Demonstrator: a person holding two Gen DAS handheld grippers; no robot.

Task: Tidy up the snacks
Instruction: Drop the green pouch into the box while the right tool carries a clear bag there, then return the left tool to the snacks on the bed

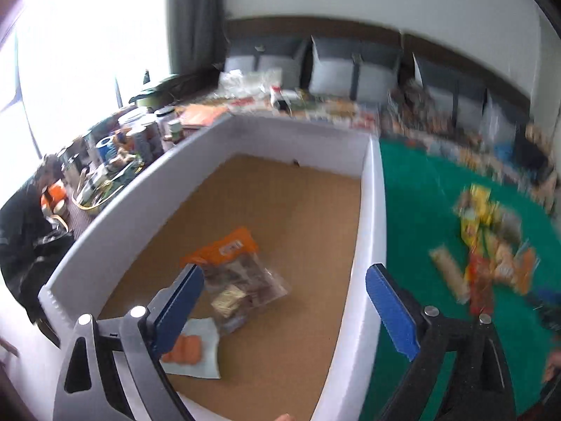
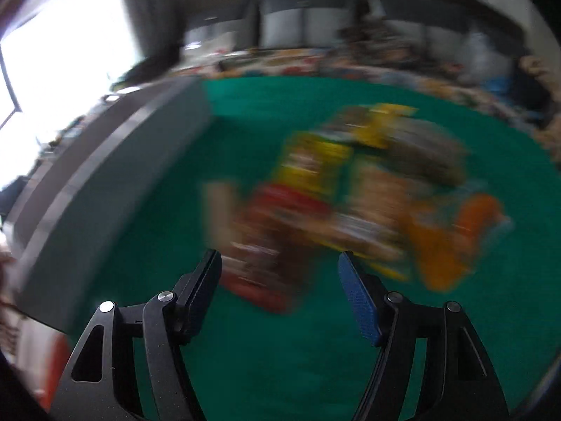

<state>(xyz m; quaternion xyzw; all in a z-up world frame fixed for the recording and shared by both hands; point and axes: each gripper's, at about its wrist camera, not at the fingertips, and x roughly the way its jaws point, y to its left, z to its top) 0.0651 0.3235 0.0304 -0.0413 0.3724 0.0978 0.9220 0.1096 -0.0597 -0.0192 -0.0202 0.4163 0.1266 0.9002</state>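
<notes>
Corrugated white box [image 1: 373,210], crinkly clear packet [image 1: 242,280]

Left claw [image 1: 284,301] open above box [image 1: 375,210]; orange-topped snack bag [image 1: 238,266] inside.

One white box [image 1: 373,210], two snack packets [image 1: 242,273] inside, one blurred snack pile [image 2: 357,196]

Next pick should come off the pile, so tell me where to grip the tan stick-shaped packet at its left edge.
Take the tan packet across its narrow width near the middle, coming from above on the side away from the snack pile. It lies flat and long on the green mat, and that side looks free. Blur hides its exact edges.
</notes>
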